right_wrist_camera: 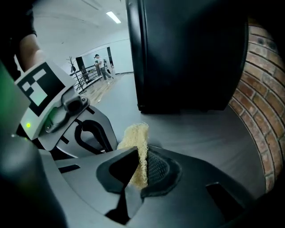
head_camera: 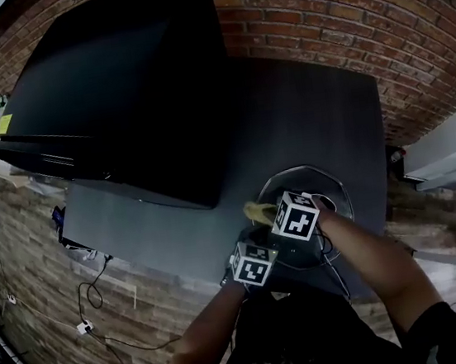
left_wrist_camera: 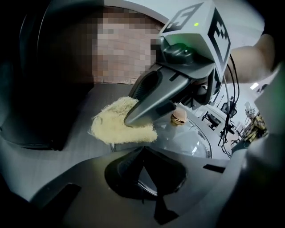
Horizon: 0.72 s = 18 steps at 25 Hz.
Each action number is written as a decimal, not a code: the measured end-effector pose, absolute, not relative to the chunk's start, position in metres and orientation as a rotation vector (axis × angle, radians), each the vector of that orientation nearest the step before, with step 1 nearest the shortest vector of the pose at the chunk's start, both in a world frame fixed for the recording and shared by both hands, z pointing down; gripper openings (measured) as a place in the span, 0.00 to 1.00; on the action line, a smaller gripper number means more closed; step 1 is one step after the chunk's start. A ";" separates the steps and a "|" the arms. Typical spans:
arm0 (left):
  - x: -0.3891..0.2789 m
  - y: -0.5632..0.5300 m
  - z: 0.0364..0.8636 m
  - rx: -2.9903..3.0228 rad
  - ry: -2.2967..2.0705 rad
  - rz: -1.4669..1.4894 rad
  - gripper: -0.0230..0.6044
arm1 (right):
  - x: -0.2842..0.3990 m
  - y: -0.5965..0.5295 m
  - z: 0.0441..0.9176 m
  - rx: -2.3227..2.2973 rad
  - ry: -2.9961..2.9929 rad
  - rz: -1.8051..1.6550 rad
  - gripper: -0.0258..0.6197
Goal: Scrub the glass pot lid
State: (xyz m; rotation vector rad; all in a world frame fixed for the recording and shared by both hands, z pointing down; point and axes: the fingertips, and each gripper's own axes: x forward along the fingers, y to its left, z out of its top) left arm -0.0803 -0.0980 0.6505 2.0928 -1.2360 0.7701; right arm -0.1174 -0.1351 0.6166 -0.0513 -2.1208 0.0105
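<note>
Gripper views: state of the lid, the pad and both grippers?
glass pot lid: lying flat, knob up, rim gripped.
scrub pad: clamped, lying over the lid's edge.
left gripper: shut on the lid's rim.
right gripper: shut on the scrub pad.

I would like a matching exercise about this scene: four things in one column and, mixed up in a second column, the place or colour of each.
Things:
1. scrub pad
2. glass pot lid
3. lid knob
4. brick wall

Descriptions:
a. golden
b. behind the dark table
c. rim clamped by the left gripper
d. pale yellow, pinched by the right gripper

Pairs: 1-d, 2-c, 3-a, 4-b
</note>
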 end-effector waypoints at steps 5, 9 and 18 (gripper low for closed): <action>-0.079 -0.096 0.648 2.088 -1.191 0.843 0.09 | -0.129 -0.128 0.636 -0.124 -2.046 -0.033 0.11; -0.079 -0.096 0.648 2.077 -1.178 0.818 0.09 | -0.132 -0.133 0.642 -0.127 -2.010 0.006 0.11; -0.080 -0.091 0.655 2.068 -1.153 0.839 0.09 | -0.122 -0.175 0.646 0.069 -2.017 0.184 0.12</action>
